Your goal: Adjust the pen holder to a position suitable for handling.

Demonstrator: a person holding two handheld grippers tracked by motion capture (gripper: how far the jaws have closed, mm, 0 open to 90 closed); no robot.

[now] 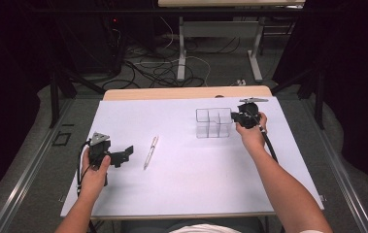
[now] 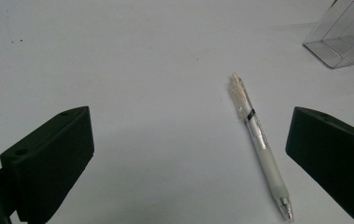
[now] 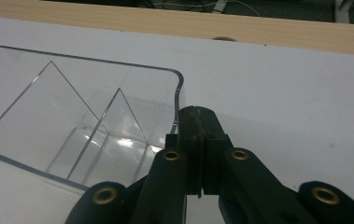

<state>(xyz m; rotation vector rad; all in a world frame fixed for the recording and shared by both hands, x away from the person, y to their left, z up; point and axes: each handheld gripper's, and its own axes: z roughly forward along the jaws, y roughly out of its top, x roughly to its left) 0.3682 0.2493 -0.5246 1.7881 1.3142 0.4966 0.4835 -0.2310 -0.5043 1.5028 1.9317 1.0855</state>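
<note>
A white-topped wooden table stands on grey floor; black tangled cables lie behind, in dark surroundings.

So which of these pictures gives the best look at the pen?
The left gripper view: the pen lies close on the white sheet, its clear barrel and metal tip plain. In the high view the pen is a thin pale sliver beside the left gripper.

left claw jaws wide apart | right claw jaws pressed together
</note>
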